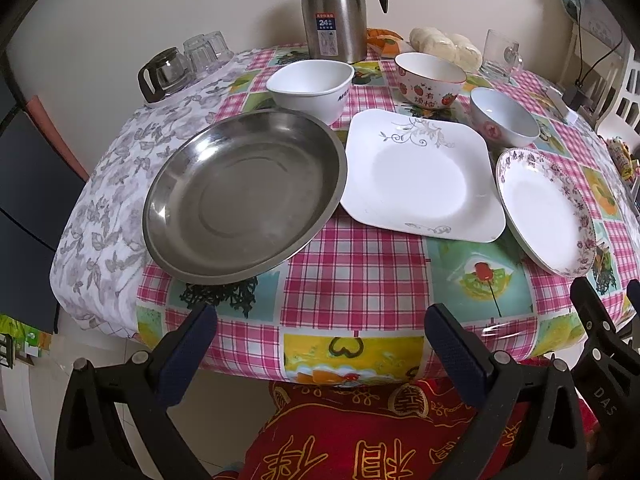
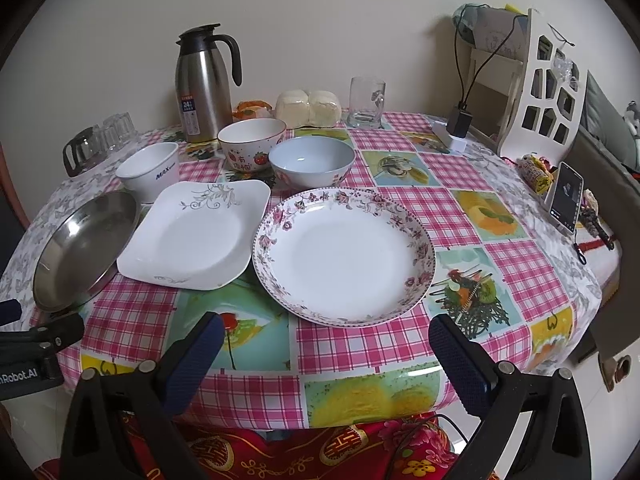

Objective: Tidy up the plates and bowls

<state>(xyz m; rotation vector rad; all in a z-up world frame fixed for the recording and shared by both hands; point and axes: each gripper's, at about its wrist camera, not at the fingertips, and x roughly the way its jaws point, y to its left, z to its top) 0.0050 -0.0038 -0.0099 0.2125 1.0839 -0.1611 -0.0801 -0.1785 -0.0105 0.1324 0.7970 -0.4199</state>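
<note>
Three plates lie in a row on the table: a steel round plate [image 1: 244, 196] [image 2: 86, 246] at left, a white square plate [image 1: 420, 176] [image 2: 196, 236] in the middle, a floral-rimmed round plate [image 1: 546, 212] [image 2: 344, 256] at right. Behind them stand a white square bowl [image 1: 310, 90] [image 2: 148, 172], a strawberry bowl [image 1: 430, 80] [image 2: 252, 144] and a pale blue bowl [image 1: 502, 118] [image 2: 312, 162]. My left gripper [image 1: 320, 324] is open and empty at the near table edge. My right gripper [image 2: 326, 334] is open and empty just before the floral plate.
A steel thermos jug [image 1: 336, 8] [image 2: 204, 84], steamed buns [image 2: 308, 108], a glass mug [image 2: 366, 102], a glass pot [image 1: 164, 74] and upturned glasses stand at the back. A phone [image 2: 566, 200] and white rack [image 2: 540, 92] are at the right. A red cushion [image 1: 380, 432] lies below the table edge.
</note>
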